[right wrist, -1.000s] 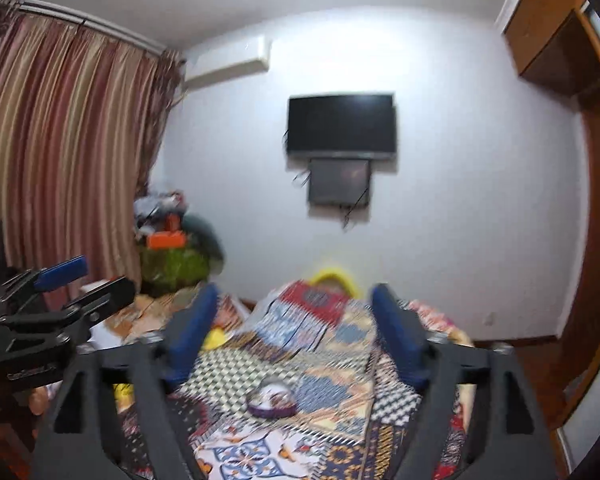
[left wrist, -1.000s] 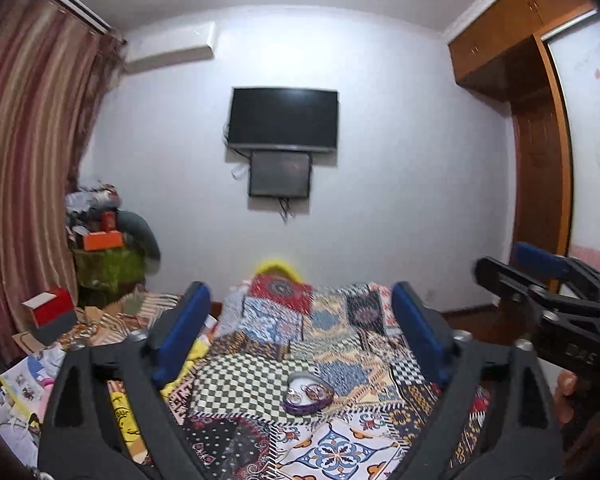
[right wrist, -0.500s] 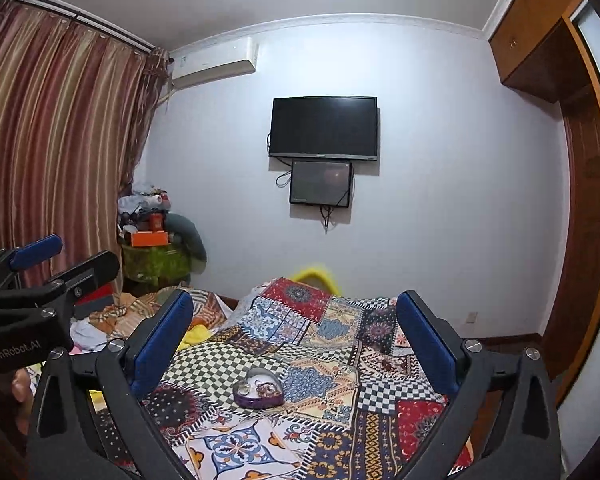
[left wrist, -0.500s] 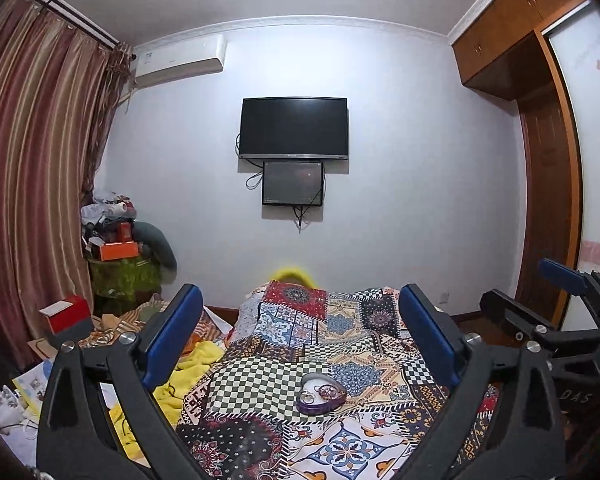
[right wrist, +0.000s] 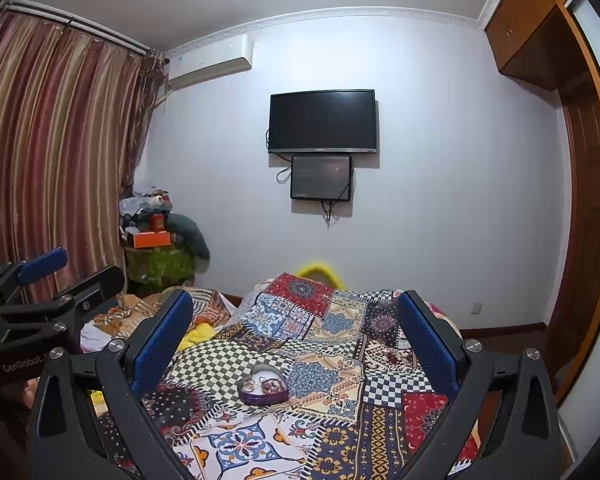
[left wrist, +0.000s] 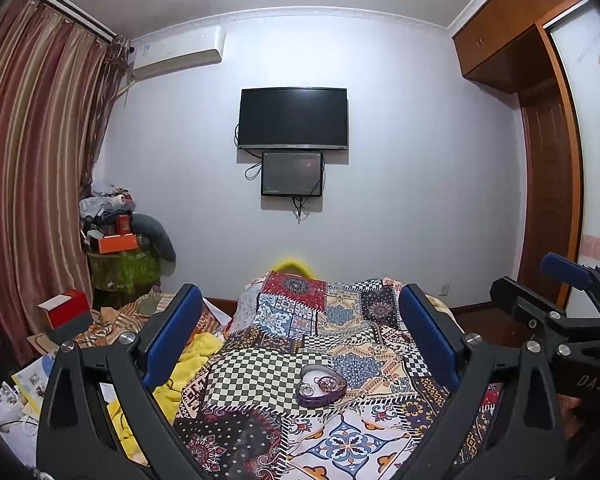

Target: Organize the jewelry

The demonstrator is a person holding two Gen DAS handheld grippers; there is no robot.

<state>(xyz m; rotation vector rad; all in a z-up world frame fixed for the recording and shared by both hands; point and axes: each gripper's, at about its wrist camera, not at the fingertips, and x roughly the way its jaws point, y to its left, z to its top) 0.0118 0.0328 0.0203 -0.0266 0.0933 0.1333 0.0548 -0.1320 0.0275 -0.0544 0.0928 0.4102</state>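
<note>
heart box on the patchwork quilt

a purple heart-shaped jewelry box (left wrist: 321, 385) lies open and flat on the patchwork bedspread (left wrist: 260, 376), near its middle, on the checkered patch's edge; rings and small jewelry pieces (right wrist: 265, 385) sit inside.

A: Left tongs (left wrist: 300, 340): matte black angular frame, blue pads (left wrist: 174, 334), silver round screws at the pivots.

B: Right tongs (right wrist: 294, 340): same black frame, blue pads (right wrist: 428, 338), silver screws. White lettering "GenRobot" on left body, "DAS" on right.
</note>
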